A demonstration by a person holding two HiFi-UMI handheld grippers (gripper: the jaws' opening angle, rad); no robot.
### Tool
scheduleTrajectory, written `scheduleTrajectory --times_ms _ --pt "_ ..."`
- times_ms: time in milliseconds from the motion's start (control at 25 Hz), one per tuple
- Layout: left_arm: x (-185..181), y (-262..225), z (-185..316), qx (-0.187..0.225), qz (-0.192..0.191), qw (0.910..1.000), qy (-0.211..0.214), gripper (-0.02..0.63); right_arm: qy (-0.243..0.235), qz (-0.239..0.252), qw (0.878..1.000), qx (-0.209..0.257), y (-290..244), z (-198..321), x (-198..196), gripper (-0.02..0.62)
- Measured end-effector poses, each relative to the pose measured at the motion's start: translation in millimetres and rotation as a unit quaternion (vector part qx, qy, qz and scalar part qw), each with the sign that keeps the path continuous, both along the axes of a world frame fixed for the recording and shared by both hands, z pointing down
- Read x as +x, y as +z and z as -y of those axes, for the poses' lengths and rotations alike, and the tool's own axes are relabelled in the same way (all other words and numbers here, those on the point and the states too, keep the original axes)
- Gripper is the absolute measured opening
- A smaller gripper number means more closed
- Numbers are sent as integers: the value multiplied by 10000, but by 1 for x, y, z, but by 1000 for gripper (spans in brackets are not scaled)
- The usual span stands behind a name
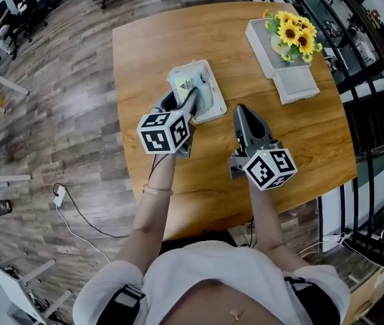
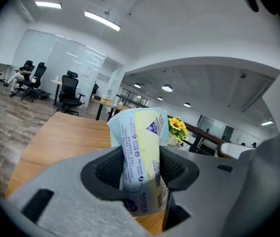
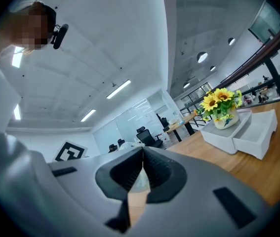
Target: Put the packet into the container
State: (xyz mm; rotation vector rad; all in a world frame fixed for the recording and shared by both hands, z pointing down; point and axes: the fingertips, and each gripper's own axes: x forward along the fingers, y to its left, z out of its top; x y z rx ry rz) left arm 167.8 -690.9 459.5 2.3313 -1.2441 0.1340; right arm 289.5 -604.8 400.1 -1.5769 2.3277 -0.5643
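Note:
A pale blue and yellow packet (image 2: 140, 142) stands upright between the jaws of my left gripper (image 2: 142, 171), which is shut on it. In the head view the packet (image 1: 182, 84) hangs over the white rectangular container (image 1: 213, 108) in the middle of the wooden table, with my left gripper (image 1: 190, 103) at the container's near left side. My right gripper (image 1: 240, 112) is just right of the container, above the tabletop. Its jaws meet at the tips in the right gripper view (image 3: 141, 154) with nothing between them.
Sunflowers in a pot (image 1: 293, 34) stand on a white tray (image 1: 265, 51) at the table's far right, with a smaller white box (image 1: 296, 85) in front. The flowers also show in the right gripper view (image 3: 221, 102). Office chairs and wood floor surround the table (image 1: 313, 141).

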Motion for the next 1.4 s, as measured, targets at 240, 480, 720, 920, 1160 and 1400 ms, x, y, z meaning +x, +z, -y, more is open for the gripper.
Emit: scheduleTrajectory --times_ms 240,480,720,920,1160,1400 --pt "8 40 34 -1043 5 9929 -578 199 15 -54 9999 -118 16 23 10 12" --pt "25 81 40 -1883 349 9783 -784 201 -25 5 9995 -305 32 29 14 12" --pt "25 116 44 -2394 632 9644 -934 202 32 91 9992 -391 42 33 22 12" --pt "21 130 57 -2624 786 9553 -1111 206 35 173 9987 -483 50 36 24 12" --pt "33 136 61 -2483 1169 9575 -884 238 52 176 9985 -511 52 36 24 12" --pt "36 134 62 -2532 1014 9587 -808 261 166 112 9984 -523 52 34 30 12"
